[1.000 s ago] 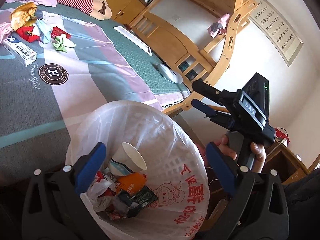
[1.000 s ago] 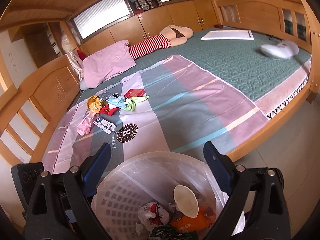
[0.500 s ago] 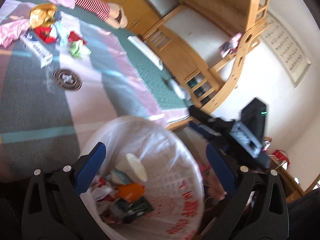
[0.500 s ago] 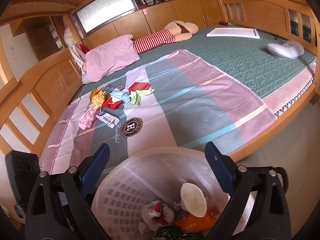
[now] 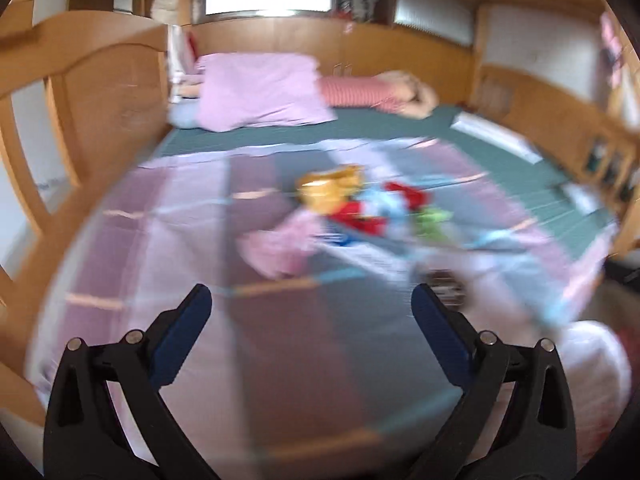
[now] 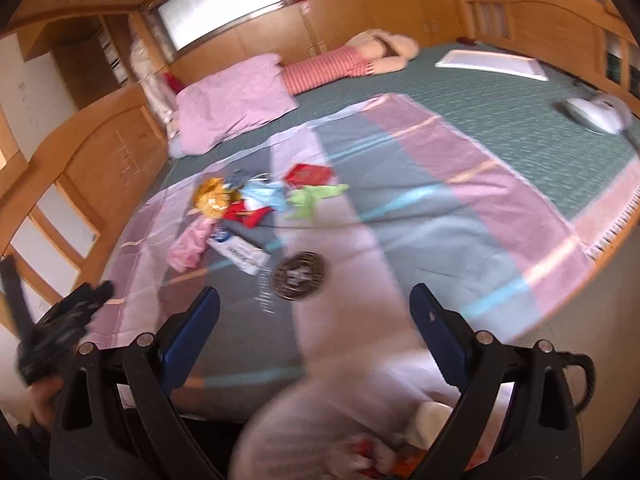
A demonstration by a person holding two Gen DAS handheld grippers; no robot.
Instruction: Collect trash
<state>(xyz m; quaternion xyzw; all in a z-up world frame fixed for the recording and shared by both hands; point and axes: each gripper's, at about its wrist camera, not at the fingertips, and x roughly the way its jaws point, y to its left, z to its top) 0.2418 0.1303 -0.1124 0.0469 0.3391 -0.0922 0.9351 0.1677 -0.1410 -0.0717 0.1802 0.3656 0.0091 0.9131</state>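
A heap of trash lies on the striped bed sheet: a yellow wrapper (image 6: 212, 199), red packets (image 6: 309, 175), a blue mask (image 6: 266, 195), green paper (image 6: 310, 200), a pink bag (image 6: 189, 244) and a white box (image 6: 240, 252). In the blurred left wrist view the heap (image 5: 360, 208) lies ahead of my open, empty left gripper (image 5: 310, 320). My right gripper (image 6: 314, 316) is open and empty above the white bag-lined trash basket (image 6: 320, 420), which holds a paper cup (image 6: 430, 420) and wrappers. The left gripper's body (image 6: 64, 328) shows at the right view's left edge.
A pink pillow (image 6: 232, 108) and a striped doll (image 6: 344, 64) lie at the head of the bed. A white board (image 6: 490, 64) and a white device (image 6: 592, 114) lie on the green mat. Wooden bed rails (image 5: 100, 80) enclose the bed. The basket (image 5: 592, 368) shows at the left view's right edge.
My left gripper has swung away from the basket and now faces the bed and the trash heap. My right gripper has tilted up and moved slightly toward the bed. Both stay open.
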